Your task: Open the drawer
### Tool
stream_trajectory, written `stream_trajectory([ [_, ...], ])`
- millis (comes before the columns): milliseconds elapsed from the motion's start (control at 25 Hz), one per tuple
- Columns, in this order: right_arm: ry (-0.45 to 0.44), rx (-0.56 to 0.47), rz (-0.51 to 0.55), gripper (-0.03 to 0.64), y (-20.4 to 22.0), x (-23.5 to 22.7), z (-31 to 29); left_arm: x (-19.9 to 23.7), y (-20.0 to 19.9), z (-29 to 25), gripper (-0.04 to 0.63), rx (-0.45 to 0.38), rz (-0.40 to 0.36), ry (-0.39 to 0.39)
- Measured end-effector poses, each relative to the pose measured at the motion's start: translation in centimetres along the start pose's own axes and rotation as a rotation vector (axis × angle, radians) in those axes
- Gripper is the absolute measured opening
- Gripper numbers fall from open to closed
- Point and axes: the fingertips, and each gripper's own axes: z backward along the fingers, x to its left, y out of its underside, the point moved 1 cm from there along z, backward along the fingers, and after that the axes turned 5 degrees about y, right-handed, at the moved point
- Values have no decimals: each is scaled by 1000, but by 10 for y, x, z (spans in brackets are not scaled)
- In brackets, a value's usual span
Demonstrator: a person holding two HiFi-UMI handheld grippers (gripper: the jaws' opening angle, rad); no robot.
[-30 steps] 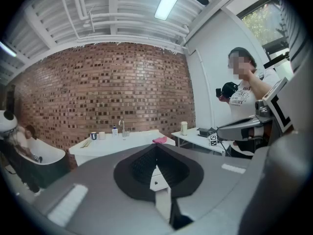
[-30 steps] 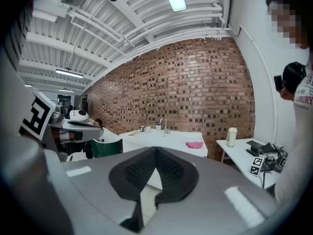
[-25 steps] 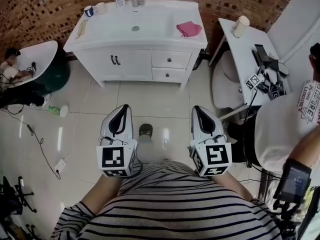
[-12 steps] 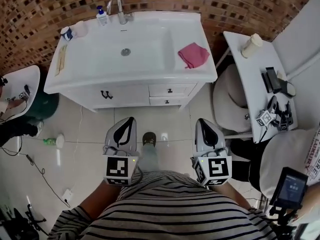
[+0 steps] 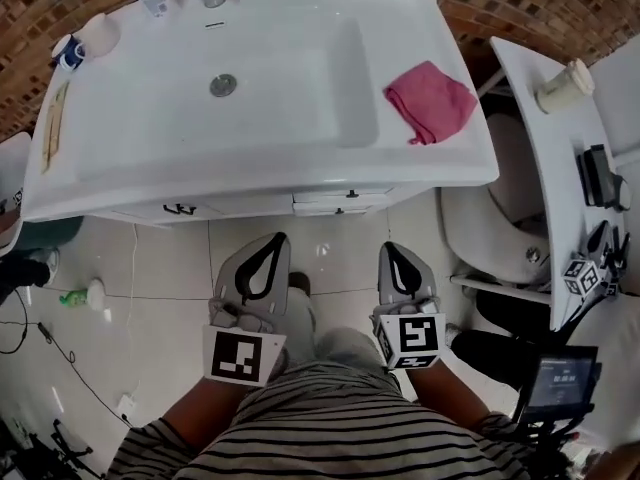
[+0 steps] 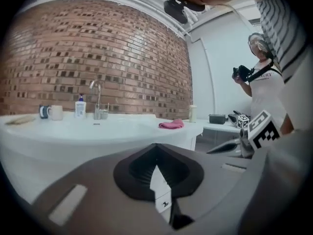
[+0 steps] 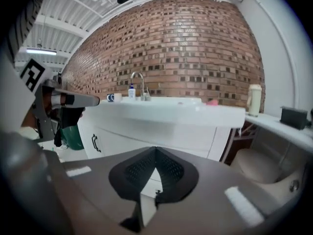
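Your left gripper (image 5: 270,241) has its jaws pressed together, empty. The drawer (image 5: 345,197) sits ahead under the basin's rim (image 5: 300,171), nearer your right gripper (image 5: 394,251), which is also closed on nothing.

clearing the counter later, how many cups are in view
3: blue-banded mug and white cup together at the sink's back left corner, pale cup on the side table at right. More may be hidden.

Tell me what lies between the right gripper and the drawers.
Only tiled floor lies between the right gripper and the drawers; the head view shows it bare.
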Motion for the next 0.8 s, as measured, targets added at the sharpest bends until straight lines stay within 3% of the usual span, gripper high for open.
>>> stream_trajectory([
  [120,0,16,12,2,87,7,-51,5,70,-24,15,-28,73,4],
  [280,-13,40,27,6,198,20,-107,0,149,-42,15,-55,76,24],
  [320,-18,43,26,91,220,23,-120,-1,165,-44,15,-59,71,28],
  [400,-23,44,30,124,258,30,-143,-5,191,-44,15,-62,63,30],
  [560,-12,31,33,163,302,35,-182,-15,220,-35,15,-78,41,28],
  [800,26,42,36,184,322,30,-228,-17,232,-26,15,-102,4,-10],
])
